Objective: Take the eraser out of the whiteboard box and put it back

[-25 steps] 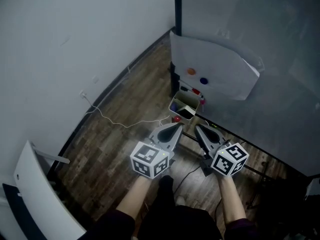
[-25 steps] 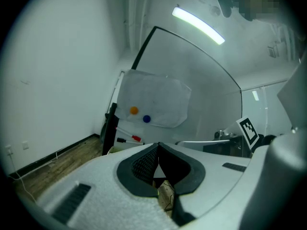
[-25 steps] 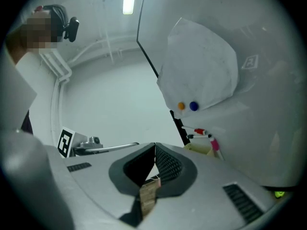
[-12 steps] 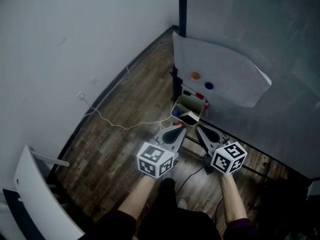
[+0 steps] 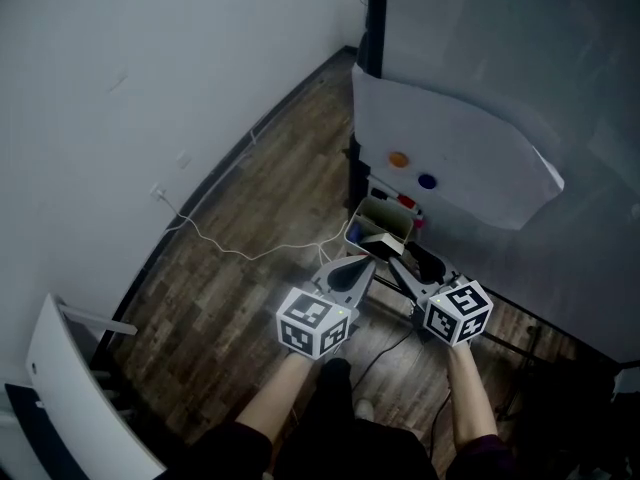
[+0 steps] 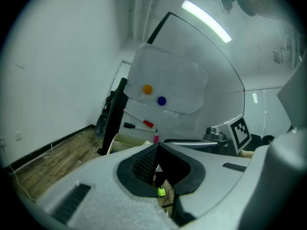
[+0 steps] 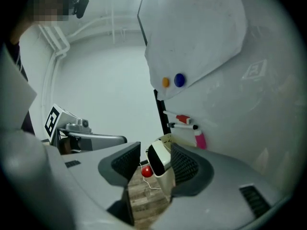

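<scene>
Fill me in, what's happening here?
A person stands at a whiteboard with a handheld tool in each hand. The right tool has just been opening its jaws, which now stand apart around the eraser. The eraser sits in the box at the board's lower edge, and the pads don't look pressed on it. The left tool is shut with nothing in it, held just short of the box.

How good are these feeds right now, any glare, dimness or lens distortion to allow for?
Head view: dim and flat, floor darkest at lower right. Left gripper view: ceiling light flares, fisheye bows the whiteboard. Right gripper view: same bowing, black corners, yet the box reads sharp.
</scene>
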A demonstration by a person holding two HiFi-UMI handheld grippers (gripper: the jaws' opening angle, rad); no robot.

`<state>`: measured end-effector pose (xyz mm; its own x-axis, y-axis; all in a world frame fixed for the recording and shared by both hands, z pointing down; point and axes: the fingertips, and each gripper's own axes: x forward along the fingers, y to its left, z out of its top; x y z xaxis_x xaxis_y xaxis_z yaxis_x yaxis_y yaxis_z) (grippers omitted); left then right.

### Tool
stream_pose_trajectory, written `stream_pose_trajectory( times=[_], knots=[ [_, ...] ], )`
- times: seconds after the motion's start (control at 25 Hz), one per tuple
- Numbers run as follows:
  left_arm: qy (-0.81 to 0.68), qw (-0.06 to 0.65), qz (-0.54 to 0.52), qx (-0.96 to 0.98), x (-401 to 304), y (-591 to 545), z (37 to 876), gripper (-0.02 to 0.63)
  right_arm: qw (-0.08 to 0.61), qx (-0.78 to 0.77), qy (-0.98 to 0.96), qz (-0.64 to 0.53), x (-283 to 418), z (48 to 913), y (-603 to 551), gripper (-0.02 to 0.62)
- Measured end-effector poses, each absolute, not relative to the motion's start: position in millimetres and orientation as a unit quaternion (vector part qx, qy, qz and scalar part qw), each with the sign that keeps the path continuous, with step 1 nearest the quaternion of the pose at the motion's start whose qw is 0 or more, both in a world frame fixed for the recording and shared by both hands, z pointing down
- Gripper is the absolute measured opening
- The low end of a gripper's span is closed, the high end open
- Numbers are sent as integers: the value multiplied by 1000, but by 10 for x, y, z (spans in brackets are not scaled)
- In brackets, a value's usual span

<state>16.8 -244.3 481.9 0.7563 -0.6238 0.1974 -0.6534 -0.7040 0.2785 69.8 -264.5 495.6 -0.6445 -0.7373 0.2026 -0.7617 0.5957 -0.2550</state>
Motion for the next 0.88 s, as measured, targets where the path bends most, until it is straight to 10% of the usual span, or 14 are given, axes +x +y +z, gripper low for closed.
stream_pose_trajectory(
  times=[0.88],
  knots=[
    [-351, 196, 49, 914, 26, -2633, 5077, 5, 69, 414, -898, 132, 591, 5192, -2890, 126]
  ],
)
